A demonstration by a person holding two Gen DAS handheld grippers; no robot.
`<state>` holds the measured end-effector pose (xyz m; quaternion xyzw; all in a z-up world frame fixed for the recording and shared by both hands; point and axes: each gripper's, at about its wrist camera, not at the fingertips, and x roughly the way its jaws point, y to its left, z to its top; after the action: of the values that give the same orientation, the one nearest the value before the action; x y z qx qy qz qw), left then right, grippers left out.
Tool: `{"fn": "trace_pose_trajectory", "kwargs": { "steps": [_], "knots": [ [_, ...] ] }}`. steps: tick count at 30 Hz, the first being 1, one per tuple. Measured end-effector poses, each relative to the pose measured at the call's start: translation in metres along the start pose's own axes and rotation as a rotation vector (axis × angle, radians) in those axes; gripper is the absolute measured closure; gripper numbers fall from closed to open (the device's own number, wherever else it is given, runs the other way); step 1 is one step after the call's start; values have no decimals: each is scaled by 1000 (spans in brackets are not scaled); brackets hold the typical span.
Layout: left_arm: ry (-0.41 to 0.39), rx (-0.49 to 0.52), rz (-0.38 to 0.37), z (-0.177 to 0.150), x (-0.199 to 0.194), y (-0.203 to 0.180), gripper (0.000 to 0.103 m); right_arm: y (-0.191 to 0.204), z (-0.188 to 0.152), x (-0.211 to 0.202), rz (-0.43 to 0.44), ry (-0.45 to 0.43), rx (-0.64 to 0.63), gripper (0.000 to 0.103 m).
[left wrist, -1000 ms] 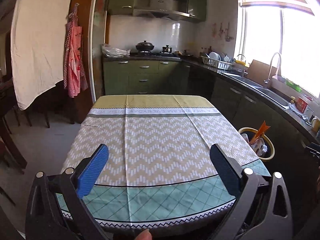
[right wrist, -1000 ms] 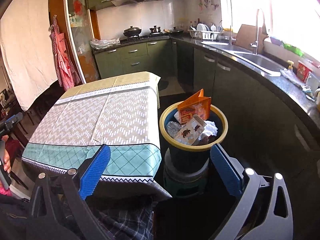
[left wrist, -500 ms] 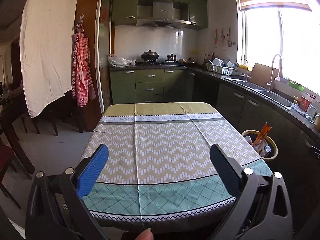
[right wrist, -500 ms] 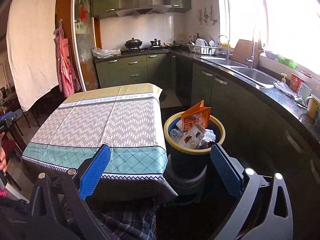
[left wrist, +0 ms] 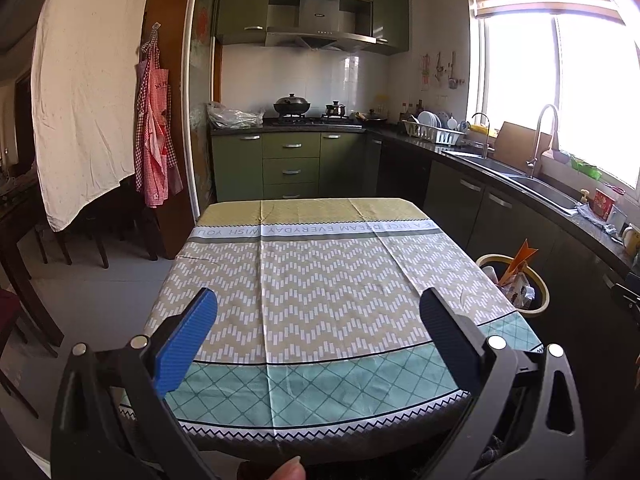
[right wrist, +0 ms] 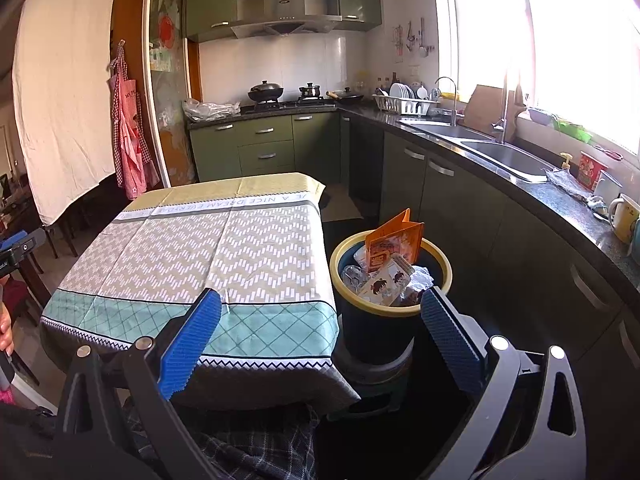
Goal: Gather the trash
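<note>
A dark bin with a yellow rim (right wrist: pixel 440 264) stands on a stool to the right of the table; it also shows in the left wrist view (left wrist: pixel 540 300). It holds an orange carton (right wrist: pixel 396 240), a printed wrapper (right wrist: pixel 384 284) and crumpled plastic. The table (left wrist: pixel 320 280) wears a patterned cloth, with nothing lying on it. My left gripper (left wrist: pixel 318 308) is open and empty above the table's near edge. My right gripper (right wrist: pixel 320 312) is open and empty, held back from the bin, between the table corner and the bin.
Green cabinets and a dark counter (right wrist: pixel 520 184) with a sink (right wrist: pixel 508 156) run along the right. A stove with pots (left wrist: pixel 292 106) is at the back. A red apron (left wrist: pixel 154 140) and a white sheet (left wrist: pixel 84 92) hang at the left. Dark chairs (left wrist: pixel 24 280) stand left.
Both grippers have drawn back and tilted up, so the table and bin sit lower and farther in view. Both stayed open and empty.
</note>
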<state>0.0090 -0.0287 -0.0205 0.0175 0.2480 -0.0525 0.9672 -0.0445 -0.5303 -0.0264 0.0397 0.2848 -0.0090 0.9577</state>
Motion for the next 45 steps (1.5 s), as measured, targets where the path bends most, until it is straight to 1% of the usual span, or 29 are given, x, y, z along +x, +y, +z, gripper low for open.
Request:
{"fn": "trace_pose_trajectory", "kwargs": {
  "steps": [21, 45],
  "knots": [
    [-11, -6, -14, 3, -5, 1, 7, 0, 2, 2, -4, -5, -1, 4],
    [-11, -8, -3, 2, -8, 2, 7, -4, 5, 10, 4, 6, -16, 4]
  ]
}}
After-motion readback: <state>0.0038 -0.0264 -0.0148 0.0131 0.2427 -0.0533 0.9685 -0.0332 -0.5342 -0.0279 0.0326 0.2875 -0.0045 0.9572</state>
